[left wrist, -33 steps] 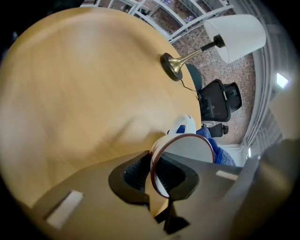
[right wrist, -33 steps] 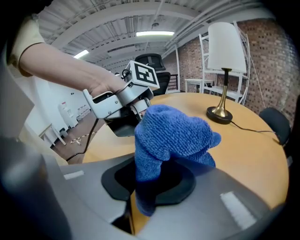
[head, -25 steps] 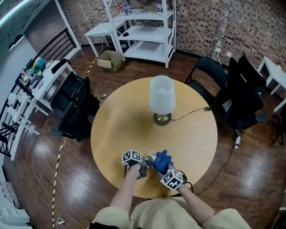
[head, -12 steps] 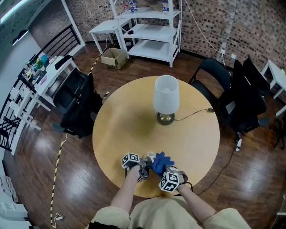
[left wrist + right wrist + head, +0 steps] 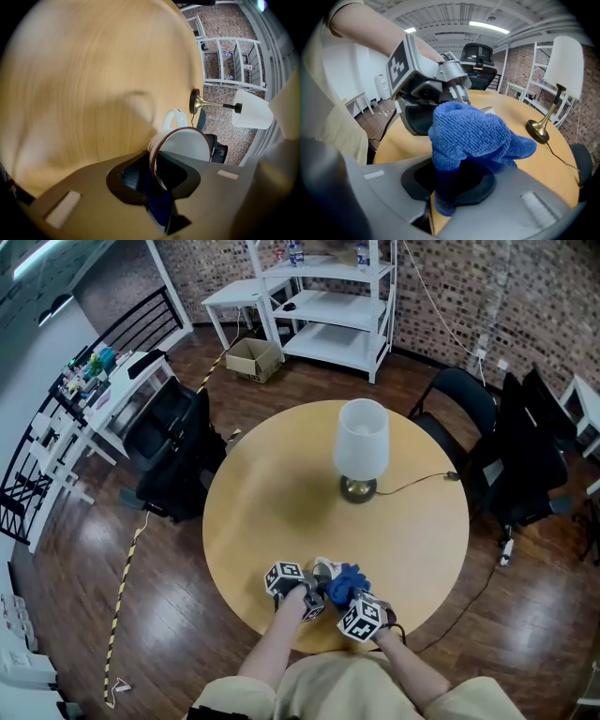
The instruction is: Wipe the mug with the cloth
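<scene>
A white mug [image 5: 322, 567] with a dark red rim hangs tilted over the near edge of the round wooden table [image 5: 272, 493]. My left gripper [image 5: 312, 585] is shut on its rim [image 5: 154, 161]; its jaws have just been opening a little, with the rim still between them. The mug's mouth [image 5: 185, 147] faces sideways, its handle [image 5: 172, 121] pointing away. My right gripper [image 5: 345, 596] is shut on a bunched blue cloth [image 5: 468, 133], which sits right beside the mug [image 5: 343, 581]. In the right gripper view the left gripper [image 5: 426, 110] shows just behind the cloth, which hides the mug.
A table lamp [image 5: 362, 446] with a white shade and brass foot stands at the table's middle, its cord [image 5: 417, 483] running off to the right. Black chairs [image 5: 173, 456] flank the table, and white shelves [image 5: 333, 296] stand at the back.
My left gripper has rolled with the mug in it. Both hands have stayed at the table's near edge, the cloth still beside the mug.
</scene>
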`<state>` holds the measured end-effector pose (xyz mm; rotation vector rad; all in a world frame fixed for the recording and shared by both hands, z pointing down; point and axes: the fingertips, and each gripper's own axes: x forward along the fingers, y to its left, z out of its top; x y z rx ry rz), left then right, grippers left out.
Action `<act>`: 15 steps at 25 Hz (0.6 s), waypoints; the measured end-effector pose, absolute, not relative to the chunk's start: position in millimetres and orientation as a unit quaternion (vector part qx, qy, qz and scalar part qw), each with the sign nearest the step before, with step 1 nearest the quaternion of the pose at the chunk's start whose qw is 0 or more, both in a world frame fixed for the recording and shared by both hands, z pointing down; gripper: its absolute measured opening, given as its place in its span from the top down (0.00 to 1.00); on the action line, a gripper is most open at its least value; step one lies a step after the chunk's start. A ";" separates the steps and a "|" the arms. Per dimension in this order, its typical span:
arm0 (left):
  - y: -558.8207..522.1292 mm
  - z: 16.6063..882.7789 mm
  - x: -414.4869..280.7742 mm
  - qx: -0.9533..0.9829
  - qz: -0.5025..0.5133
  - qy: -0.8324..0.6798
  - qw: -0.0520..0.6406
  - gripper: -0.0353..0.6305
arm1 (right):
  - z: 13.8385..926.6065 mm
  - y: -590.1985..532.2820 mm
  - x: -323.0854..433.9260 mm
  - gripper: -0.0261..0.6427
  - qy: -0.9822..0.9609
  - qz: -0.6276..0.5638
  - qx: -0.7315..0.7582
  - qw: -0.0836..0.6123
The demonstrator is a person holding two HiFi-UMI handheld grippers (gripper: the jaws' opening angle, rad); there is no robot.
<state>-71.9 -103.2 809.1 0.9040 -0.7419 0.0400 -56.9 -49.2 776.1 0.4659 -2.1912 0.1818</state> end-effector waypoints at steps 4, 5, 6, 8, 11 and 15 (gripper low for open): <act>-109.0 801.3 -63.6 0.424 -0.003 -0.345 0.838 0.87 | 777.5 -55.0 -54.3 0.86 -0.876 0.062 0.194 0.437; -110.9 796.8 -59.9 0.429 -0.007 -0.333 0.840 0.87 | 778.9 -54.8 -53.7 0.86 -0.875 0.056 0.192 0.440; -112.6 791.4 -55.9 0.437 -0.010 -0.319 0.841 0.87 | 780.2 -54.2 -53.4 0.86 -0.875 0.051 0.190 0.443; -114.8 780.7 -49.3 0.455 -0.012 -0.292 0.841 0.87 | 780.9 -53.2 -54.2 0.86 -0.875 0.050 0.189 0.442; -116.2 767.2 -44.4 0.480 -0.010 -0.262 0.837 0.87 | 778.0 -55.1 -55.4 0.86 -0.878 0.052 0.190 0.436; -114.3 745.5 -36.8 0.519 -0.002 -0.211 0.828 0.88 | 773.9 -63.0 -53.9 0.86 -0.881 0.060 0.194 0.427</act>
